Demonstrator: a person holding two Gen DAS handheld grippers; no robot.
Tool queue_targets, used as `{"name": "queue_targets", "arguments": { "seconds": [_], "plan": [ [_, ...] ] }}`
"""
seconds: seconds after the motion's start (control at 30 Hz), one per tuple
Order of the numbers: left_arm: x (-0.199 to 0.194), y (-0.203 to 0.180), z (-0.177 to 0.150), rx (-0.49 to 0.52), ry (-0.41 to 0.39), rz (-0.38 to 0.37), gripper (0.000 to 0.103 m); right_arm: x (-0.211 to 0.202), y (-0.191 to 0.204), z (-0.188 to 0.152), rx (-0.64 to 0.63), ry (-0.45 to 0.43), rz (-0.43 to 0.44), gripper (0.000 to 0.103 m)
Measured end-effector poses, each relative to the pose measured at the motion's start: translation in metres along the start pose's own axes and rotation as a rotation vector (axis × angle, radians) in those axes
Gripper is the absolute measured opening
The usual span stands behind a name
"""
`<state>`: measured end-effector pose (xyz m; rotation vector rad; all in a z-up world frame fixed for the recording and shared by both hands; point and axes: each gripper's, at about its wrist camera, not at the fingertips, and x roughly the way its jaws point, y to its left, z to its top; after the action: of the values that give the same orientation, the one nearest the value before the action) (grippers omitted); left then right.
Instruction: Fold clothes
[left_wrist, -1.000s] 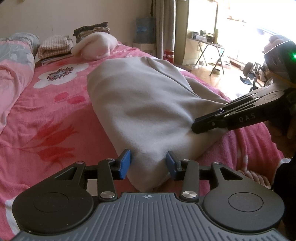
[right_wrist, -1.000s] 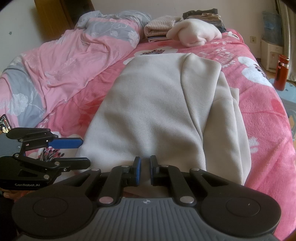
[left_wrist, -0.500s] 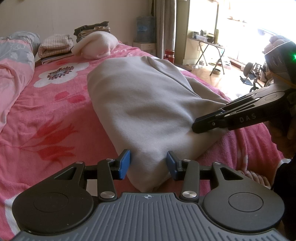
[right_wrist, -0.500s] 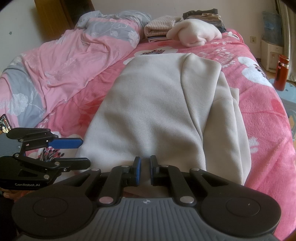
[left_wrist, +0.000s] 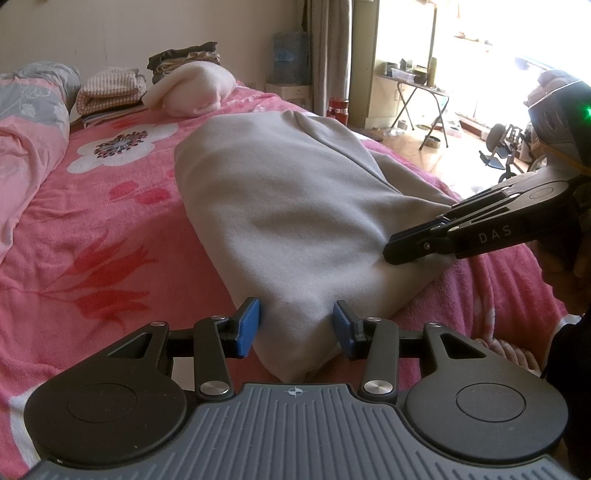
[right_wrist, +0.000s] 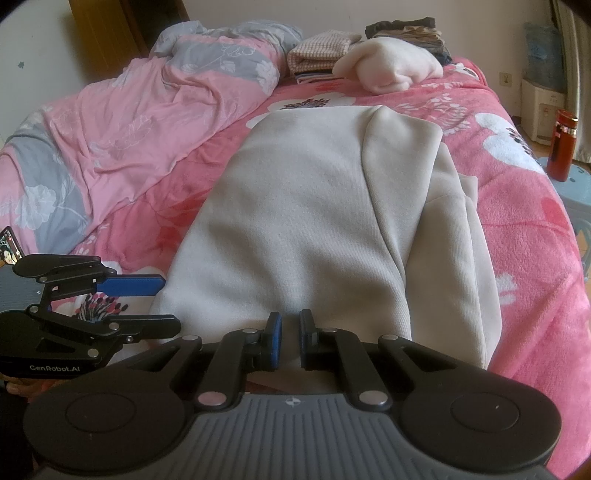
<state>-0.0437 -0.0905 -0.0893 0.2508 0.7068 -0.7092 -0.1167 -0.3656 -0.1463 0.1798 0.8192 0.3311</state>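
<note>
Beige garment (left_wrist: 295, 206) spread lengthwise on the pink floral bed (left_wrist: 92, 240), near edge at both grippers. Left gripper (left_wrist: 295, 328): jaws apart, the corner of the cloth between, pads not pressing. Right gripper (right_wrist: 290, 341): jaws closed, pinching the garment hem.

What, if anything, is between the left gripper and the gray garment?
Nothing visible. The left gripper has its jaws open around the near corner of the gray garment, with no other thing between them.
</note>
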Motion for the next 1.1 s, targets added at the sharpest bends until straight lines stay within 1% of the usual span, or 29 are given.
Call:
{"name": "queue_targets", "arguments": {
  "seconds": [1.1],
  "plan": [
    [0.0016,0.0011,-0.0007,-0.007,0.006,0.001,0.046,-0.0002,-0.0007,-0.0007,0.003,-0.002,0.002,0.008]
  ]
}}
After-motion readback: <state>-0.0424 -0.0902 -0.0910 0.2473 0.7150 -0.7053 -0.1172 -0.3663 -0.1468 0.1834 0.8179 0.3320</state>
